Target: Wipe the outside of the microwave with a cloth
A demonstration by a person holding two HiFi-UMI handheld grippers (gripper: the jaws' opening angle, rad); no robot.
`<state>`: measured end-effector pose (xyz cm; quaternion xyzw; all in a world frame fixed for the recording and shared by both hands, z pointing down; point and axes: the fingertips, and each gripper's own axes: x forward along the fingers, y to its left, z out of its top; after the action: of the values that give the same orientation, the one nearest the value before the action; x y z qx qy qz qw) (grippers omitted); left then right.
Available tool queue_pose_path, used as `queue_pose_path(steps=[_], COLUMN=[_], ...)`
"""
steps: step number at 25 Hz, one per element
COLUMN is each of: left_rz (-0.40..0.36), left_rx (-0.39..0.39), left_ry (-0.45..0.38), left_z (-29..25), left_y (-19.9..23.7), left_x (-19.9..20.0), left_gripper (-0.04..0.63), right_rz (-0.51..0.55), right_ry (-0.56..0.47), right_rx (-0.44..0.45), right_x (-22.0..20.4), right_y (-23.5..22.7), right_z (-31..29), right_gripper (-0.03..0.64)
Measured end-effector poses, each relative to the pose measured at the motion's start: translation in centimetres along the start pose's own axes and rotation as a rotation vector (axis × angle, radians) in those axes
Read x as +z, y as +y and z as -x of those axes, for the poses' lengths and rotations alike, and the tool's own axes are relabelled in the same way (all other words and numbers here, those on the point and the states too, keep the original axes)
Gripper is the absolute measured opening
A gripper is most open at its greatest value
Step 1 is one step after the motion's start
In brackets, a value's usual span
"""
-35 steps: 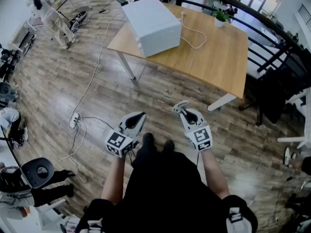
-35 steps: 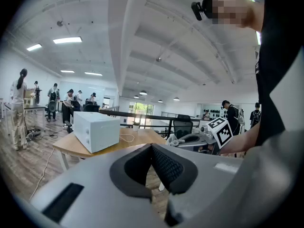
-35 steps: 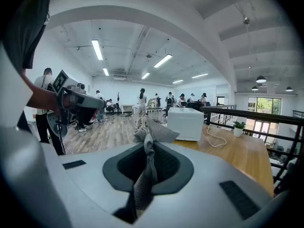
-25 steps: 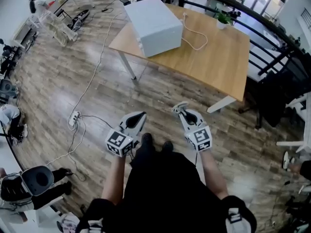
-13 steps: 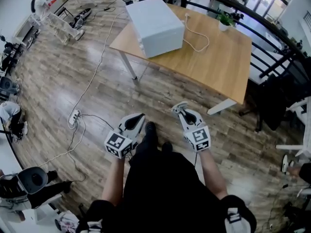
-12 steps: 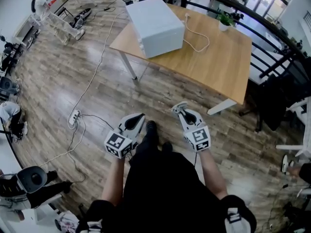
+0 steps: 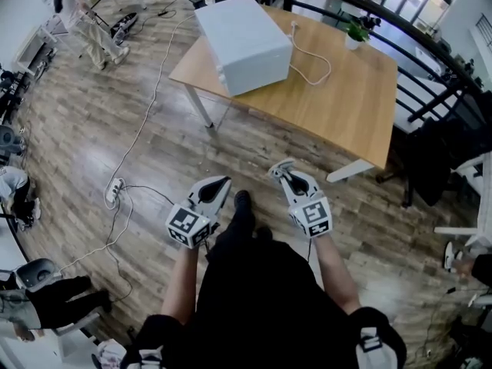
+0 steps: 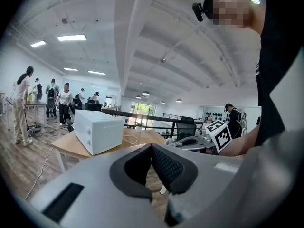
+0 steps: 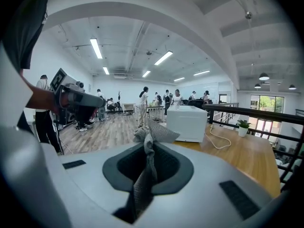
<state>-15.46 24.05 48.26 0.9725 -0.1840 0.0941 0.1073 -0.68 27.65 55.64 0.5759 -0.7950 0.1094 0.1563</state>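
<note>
A white microwave [image 7: 244,43] stands on the far left part of a wooden table [image 7: 346,98]; it also shows in the left gripper view [image 8: 98,131] and the right gripper view [image 9: 188,122]. My right gripper [image 7: 280,168] is shut on a grey cloth [image 9: 148,148] that sticks up between its jaws, well short of the table. My left gripper [image 7: 221,182] is shut with nothing in it, held level beside the right one, above the floor.
A white cable [image 7: 307,56] lies on the table beside the microwave, and a small potted plant [image 7: 354,31] stands at its far edge. A power strip [image 7: 113,193] with cords lies on the wooden floor at left. People stand far left; a black railing runs behind the table.
Both grippers stay held the same way. The view has shifted slightly as the person steps toward the table; one foot has come forward.
</note>
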Motion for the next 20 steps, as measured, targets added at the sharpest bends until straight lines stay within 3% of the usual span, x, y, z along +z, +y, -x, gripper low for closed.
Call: queue_pose_path(steps=[20], left_rz=[0.046], left_rx=[-0.054], left_ry=[0.026], left_z=[-4.5], left_y=[9.7], left_x=[0.4], left_gripper=[0.0], right_rz=[-0.015], right_ry=[0.069], right_rx=[-0.02], right_x=[1.5], right_y=[-2.9], right_z=[-9.3], right_gripper=[0.029])
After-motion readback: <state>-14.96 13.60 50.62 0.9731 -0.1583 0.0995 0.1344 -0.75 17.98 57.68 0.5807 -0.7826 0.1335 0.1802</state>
